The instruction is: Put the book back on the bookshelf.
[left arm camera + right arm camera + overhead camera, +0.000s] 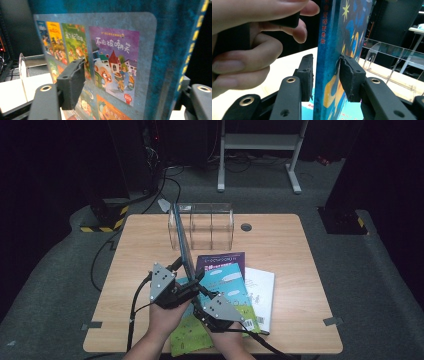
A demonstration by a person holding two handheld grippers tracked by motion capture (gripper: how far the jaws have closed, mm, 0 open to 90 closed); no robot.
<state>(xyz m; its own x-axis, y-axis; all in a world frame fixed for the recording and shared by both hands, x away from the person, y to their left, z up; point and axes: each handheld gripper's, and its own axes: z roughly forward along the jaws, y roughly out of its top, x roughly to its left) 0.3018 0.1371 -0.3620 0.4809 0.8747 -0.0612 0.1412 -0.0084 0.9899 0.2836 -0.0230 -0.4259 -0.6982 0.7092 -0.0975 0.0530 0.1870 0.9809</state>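
A thin blue book [183,237] stands on edge over the wooden table [290,245], its far end leaning against a clear plastic rack [202,226] at the back. Both of the person's grippers meet at its near end. The left gripper [192,279] has the back cover (rows of small picture-book covers) close before it; in the left gripper view one pad [71,83] lies near that cover, but whether it presses I cannot tell, since the other jaw sits off past the spine. The right gripper [200,301] straddles the spine: one pad [349,77] touches the front cover, the other [306,75] seems to stand a sliver clear, so its hold looks loose. Three more books lie flat beneath the hands: a purple and sky-blue one [225,280], a white one [262,292], a green one [187,335].
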